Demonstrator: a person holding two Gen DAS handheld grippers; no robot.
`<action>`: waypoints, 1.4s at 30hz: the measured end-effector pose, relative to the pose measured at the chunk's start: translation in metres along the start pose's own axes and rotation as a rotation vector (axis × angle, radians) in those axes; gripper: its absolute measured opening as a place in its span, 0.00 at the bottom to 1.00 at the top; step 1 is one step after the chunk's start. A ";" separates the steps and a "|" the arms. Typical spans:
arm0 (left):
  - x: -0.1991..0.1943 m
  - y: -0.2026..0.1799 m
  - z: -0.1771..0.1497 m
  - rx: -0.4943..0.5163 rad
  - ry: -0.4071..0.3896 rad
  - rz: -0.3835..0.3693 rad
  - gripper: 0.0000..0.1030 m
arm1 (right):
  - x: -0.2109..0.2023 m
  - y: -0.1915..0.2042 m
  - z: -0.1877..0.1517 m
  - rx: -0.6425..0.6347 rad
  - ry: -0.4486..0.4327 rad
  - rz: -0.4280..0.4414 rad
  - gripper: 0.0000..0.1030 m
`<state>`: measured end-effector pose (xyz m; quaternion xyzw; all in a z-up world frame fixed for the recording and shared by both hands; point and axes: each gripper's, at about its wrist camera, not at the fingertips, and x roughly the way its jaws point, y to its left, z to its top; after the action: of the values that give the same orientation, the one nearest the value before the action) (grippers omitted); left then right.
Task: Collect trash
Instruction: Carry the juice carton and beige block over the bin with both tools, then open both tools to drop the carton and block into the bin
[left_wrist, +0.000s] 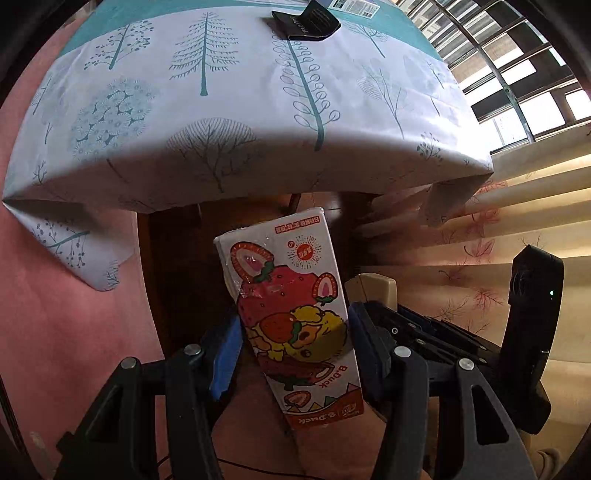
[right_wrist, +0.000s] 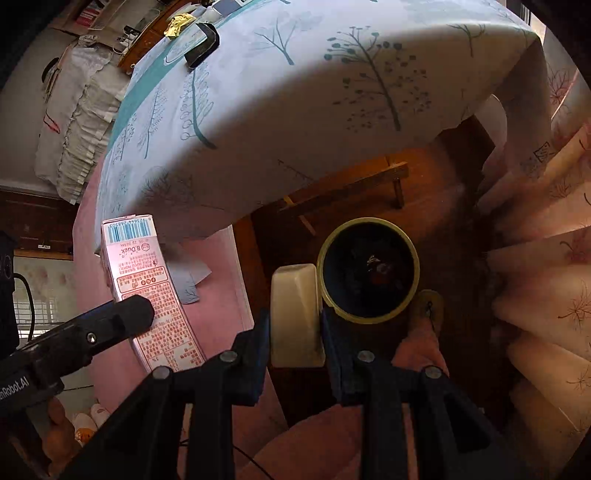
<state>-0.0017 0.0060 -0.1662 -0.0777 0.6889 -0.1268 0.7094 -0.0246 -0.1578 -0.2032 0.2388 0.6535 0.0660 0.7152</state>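
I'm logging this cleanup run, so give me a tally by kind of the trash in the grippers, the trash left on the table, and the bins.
Carton held in the left gripper: 1, the strawberry carton
Cream block held in the right gripper: 1, the cream block
Black wrappers on the table: 1, the black wrapper
Bins on the floor: 1, the bin
Total: 4

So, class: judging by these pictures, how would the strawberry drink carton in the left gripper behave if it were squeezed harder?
The strawberry drink carton is thin printed card, so it would probably buckle. Its top corner already looks dented, suggesting it is empty and light. Its glossy faces may slip between the left gripper pads.
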 end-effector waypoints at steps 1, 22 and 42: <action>0.016 0.000 -0.004 0.001 0.021 0.000 0.53 | 0.012 -0.009 -0.001 0.015 0.009 -0.005 0.26; 0.316 0.046 0.016 0.001 0.127 0.159 0.71 | 0.266 -0.146 0.037 0.026 0.137 -0.099 0.36; 0.154 0.070 -0.014 -0.101 -0.051 0.189 0.93 | 0.155 -0.080 0.033 -0.038 0.088 -0.042 0.65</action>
<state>-0.0080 0.0296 -0.3341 -0.0515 0.6803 -0.0223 0.7308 0.0110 -0.1736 -0.3760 0.2086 0.6879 0.0738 0.6913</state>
